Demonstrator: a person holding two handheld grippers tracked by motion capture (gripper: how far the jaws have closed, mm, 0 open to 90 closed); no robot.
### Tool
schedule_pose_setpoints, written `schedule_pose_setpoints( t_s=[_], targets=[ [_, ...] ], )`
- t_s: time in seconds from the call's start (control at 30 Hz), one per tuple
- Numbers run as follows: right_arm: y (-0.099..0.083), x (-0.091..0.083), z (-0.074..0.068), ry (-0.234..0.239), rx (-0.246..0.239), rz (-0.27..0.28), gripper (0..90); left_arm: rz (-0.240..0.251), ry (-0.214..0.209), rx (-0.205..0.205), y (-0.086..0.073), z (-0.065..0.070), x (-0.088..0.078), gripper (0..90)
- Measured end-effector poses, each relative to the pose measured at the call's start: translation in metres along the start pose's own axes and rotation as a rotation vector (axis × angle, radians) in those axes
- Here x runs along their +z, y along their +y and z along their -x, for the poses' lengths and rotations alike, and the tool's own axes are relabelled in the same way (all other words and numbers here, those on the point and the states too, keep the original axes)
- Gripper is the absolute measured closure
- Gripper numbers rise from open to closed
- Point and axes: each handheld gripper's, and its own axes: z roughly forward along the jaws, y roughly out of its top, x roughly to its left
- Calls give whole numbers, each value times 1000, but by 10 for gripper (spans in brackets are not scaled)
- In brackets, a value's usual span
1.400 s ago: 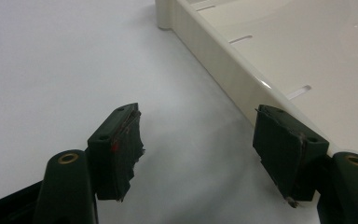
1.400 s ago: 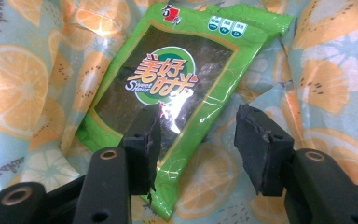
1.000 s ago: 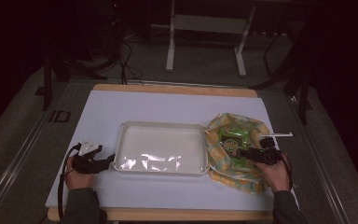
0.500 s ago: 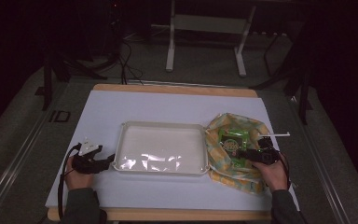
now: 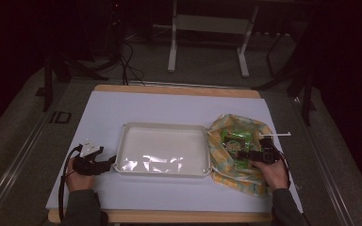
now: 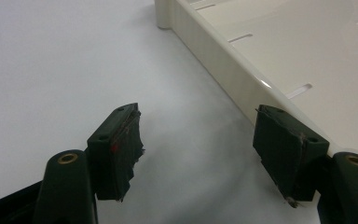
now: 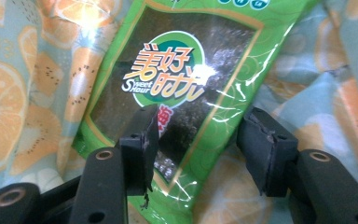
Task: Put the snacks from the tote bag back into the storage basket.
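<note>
Green packet (image 7: 177,88): I read this glossy snack pouch as the thing in hand; it lies on the orange-print cloth bag (image 7: 23,107), directly ahead of my right jaws, its lower end reaching between them.

Right gripper (image 7: 198,149): jaws apart, one pad on the packet's face near the lower edge, the other just past its side edge over the cloth. Not clamped on anything yet.

Step in hand: I judge this as closing on the packet's near end to lift it out of the bag.

How I would close: I want the foil alone between the pads, so I'd keep the jaws low and centred across the narrow end and watch that the far pad does not pinch a fold of cloth with it.

Grip risk: the film looks slick and crinkly; a bite close to the seam should hold better than one on the puffy middle.

Left gripper (image 6: 200,154): jaws wide apart and holding nothing, low on the white worktop (image 6: 51,70), with the cream tray (image 6: 307,51) rim just beyond the right-hand pad.

Tray in the high view (image 5: 162,149): it sits between my two grippers, beside the bag, a likely place to set the packet.

Left hand's job: I'd steady the tray only if it slides.
</note>
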Motion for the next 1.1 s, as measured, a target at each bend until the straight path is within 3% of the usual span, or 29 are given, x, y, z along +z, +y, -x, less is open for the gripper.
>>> schedule_pose_setpoints(
  t_s=[0.37, 0.67, 0.87, 1.1],
  targets=[
    [0, -1, 5, 85, 56, 33, 494, 0, 0, 0, 0, 0, 0, 324],
    [8, -12, 1, 148, 81, 100, 556, 1, 1, -2, 0, 0, 0, 322],
    [14, -10, -2, 172, 86, 99, 553, 1, 2, -2, 0, 0, 0, 320],
    [14, -13, -4, 246, 102, 129, 558, -2, 1, -1, 0, 0, 0, 317]
  ],
)
